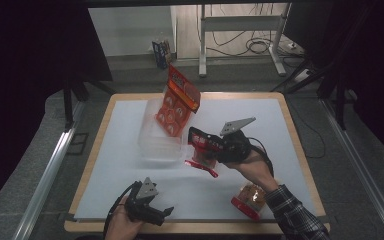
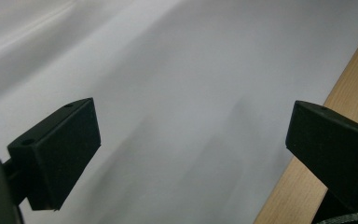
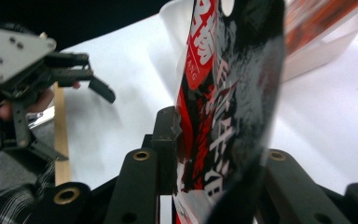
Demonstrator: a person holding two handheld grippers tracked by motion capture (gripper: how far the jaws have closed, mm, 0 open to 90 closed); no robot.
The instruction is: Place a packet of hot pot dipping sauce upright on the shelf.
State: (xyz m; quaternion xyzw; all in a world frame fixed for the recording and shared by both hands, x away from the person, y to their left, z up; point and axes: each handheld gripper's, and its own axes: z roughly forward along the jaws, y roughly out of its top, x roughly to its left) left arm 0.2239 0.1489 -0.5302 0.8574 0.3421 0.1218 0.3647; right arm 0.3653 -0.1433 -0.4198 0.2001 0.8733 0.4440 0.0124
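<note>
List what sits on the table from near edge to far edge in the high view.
Left gripper → orange-and-red snack pack → right gripper clamping a red-and-black packet → clear plastic bin → orange packet standing in it.

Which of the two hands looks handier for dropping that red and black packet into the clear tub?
Right, most likely. The right gripper is already shut on the red and black packet, right beside the clear tub. The left gripper is open at the table's near edge.

The table top (image 1: pixel 130 150) is white with a pale wood edge. 1 packet (image 3: pixel 228 102) is black and red with white lettering, another (image 1: pixel 179 102) orange. The sleeve (image 1: pixel 295 212) is black-and-white plaid.
</note>
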